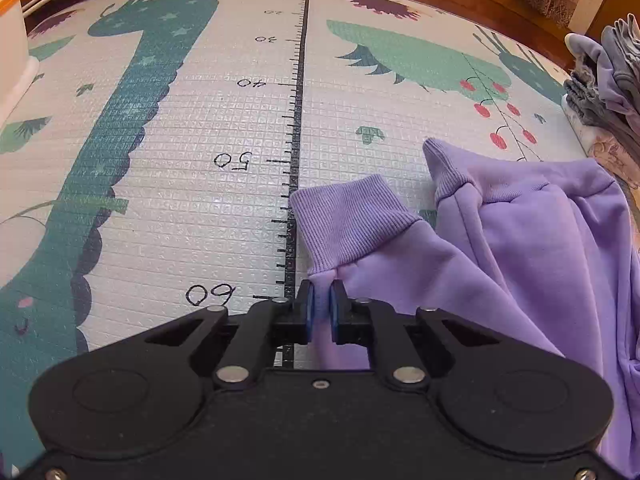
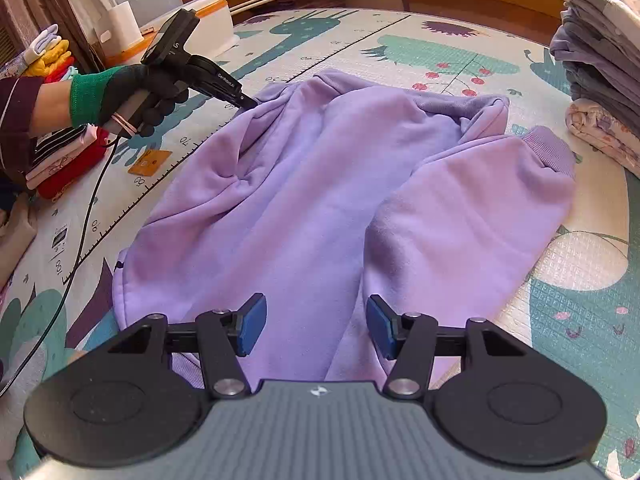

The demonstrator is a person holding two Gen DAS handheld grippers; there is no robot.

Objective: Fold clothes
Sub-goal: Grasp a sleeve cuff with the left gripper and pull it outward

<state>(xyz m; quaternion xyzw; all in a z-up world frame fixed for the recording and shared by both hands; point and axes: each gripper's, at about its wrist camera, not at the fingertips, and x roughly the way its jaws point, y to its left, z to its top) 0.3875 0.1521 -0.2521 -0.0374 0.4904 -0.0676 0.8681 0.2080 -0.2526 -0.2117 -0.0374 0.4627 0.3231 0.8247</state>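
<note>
Two grippers | left gripper (image 1: 321,312) pinches sweatshirt (image 2: 320,184) sleeve below ribbed cuff (image 1: 352,220) | right gripper (image 2: 316,326) wide open, empty | fleece soft, floppy, light; likely best gripped at seams

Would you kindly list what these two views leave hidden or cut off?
- Left wrist view: the purple sweatshirt runs off the right edge.
- Right wrist view: the sweatshirt's near hem sits behind the right gripper.
- Right wrist view: the folded stack is cut by the frame edge.

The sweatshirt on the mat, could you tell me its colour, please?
Plain lilac purple sweatshirt, ribbed cuffs; clearest in the right wrist view.
</note>
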